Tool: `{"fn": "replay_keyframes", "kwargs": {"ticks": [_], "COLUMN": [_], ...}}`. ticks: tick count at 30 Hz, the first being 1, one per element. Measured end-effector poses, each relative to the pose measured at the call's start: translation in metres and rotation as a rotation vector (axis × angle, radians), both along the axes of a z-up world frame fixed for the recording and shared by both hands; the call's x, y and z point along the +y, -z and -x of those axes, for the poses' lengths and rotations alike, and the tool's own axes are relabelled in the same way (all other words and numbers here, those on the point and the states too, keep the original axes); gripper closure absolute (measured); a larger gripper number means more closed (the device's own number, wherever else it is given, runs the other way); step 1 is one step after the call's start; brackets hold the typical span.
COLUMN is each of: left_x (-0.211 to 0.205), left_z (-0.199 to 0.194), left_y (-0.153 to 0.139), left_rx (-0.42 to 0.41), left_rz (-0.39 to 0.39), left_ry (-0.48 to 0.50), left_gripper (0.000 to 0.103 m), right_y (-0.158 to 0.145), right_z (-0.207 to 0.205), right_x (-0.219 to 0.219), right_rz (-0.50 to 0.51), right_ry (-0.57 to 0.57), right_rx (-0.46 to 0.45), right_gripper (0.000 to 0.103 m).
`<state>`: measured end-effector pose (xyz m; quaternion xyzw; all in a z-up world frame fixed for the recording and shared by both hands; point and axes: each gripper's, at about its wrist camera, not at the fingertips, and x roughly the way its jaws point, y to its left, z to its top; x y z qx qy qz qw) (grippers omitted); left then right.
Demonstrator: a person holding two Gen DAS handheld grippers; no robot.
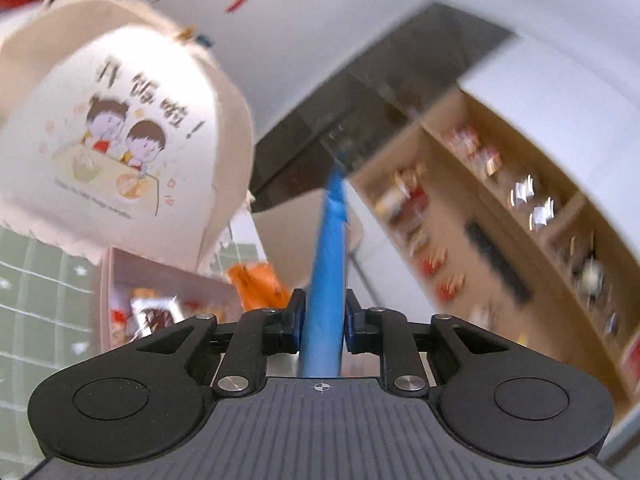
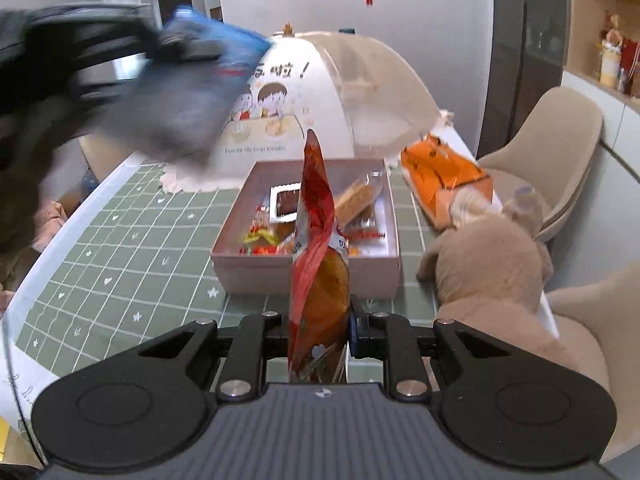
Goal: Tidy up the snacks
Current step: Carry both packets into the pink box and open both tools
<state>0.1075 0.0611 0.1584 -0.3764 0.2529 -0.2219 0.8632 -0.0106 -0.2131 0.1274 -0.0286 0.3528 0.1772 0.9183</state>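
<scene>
My left gripper (image 1: 323,314) is shut on a blue snack packet (image 1: 330,264), seen edge-on, held high in the air and tilted. It shows blurred at upper left in the right wrist view (image 2: 188,46), with the blue packet (image 2: 232,46). My right gripper (image 2: 320,326) is shut on a red and orange snack bag (image 2: 318,248), held upright just before the pink open box (image 2: 308,274) on the green checked tablecloth. The box holds several small snacks, among them a brown wafer pack (image 2: 356,198). The box (image 1: 110,280) also shows at lower left in the left wrist view.
A white mesh food cover (image 2: 320,92) with a cartoon print stands behind the box. An orange bag (image 2: 444,176) and a beige plush toy (image 2: 488,260) lie right of the box. Beige chairs (image 2: 560,152) stand at the right. Wooden shelves (image 1: 500,220) line the wall.
</scene>
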Motion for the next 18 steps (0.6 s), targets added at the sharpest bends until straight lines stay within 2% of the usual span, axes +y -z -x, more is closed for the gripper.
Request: {"fn": "replay_keyframes", "kwargs": {"ticks": [1,4,7,10,13,15,16,18], "left_x": [0.004,0.008,0.020,0.033,0.047,0.053,0.054,0.055], "left_z": [-0.015,-0.028,-0.018,-0.003,0.012,0.025,0.028,0.040], "left_y": [0.012,0.039,0.060,0.071,0.076,0.075,0.074,0.074], "left_rx": [0.044,0.092,0.109,0.123,0.155,0.165,0.169,0.178], "left_rz": [-0.001,-0.137,-0.234,-0.319,-0.331,-0.317,-0.313,-0.310], "left_ry": [-0.025,-0.073,-0.058,-0.051,-0.073,-0.088,-0.090,-0.088], "left_gripper": [0.077,0.076,0.076,0.076,0.077,0.076,0.076,0.076], "right_y": [-0.002,-0.007,-0.007,-0.012,-0.022,-0.028,-0.029,-0.021], "right_z": [0.001,0.002,-0.010,-0.031,-0.059,-0.080,-0.093,-0.115], "right_x": [0.001,-0.002,-0.013,-0.021,-0.013,0.001,0.008,0.018], "right_rz": [0.006,0.025,0.014,-0.071,-0.179,-0.247,-0.315,-0.405], "right_ry": [0.004,0.018,0.055,0.077,0.051,0.021,0.007,-0.001], "right_rx": [-0.007,-0.006,0.033,0.086,0.079,0.027,-0.006,-0.051], "right_gripper": [0.083,0.083,0.083,0.083,0.083,0.083,0.082,0.065]}}
